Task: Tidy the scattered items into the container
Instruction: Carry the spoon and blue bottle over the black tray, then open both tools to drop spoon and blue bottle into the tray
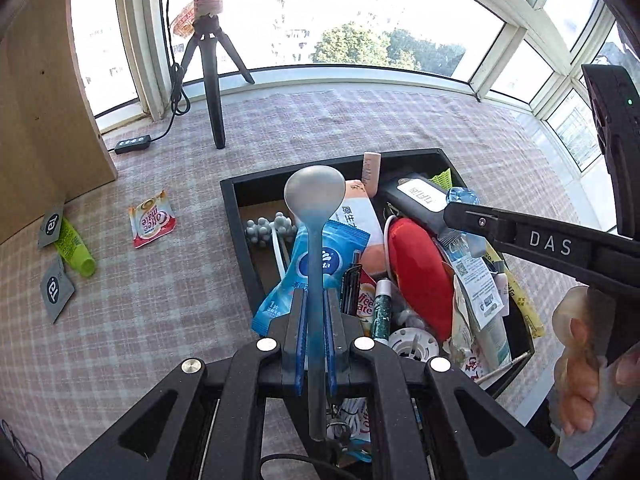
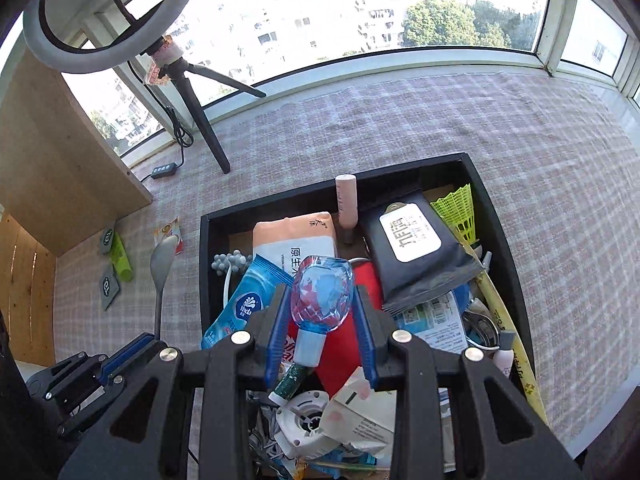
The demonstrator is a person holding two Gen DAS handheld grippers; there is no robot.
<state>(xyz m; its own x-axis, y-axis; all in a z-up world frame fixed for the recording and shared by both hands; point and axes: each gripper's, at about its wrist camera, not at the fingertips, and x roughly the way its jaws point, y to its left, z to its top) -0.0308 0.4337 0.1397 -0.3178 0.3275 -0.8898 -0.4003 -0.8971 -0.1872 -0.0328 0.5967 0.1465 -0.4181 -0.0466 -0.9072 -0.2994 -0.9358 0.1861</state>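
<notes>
Over the box (image 1: 420,156) in my left view, my left gripper (image 1: 316,312) pinches a spoon (image 1: 315,196) by its handle. Its long handle runs straight out from the jaws, bowl at the far end, above the box's left side. Packets (image 1: 152,224) and a green tube (image 1: 76,250) lie on the cloth (image 1: 160,320) past the box's left edge.

Next, my right view: my right gripper (image 2: 322,328) squeezes a small blue bottle (image 2: 322,300), cap toward me, right above the box's middle. I think both just need letting go.
</notes>
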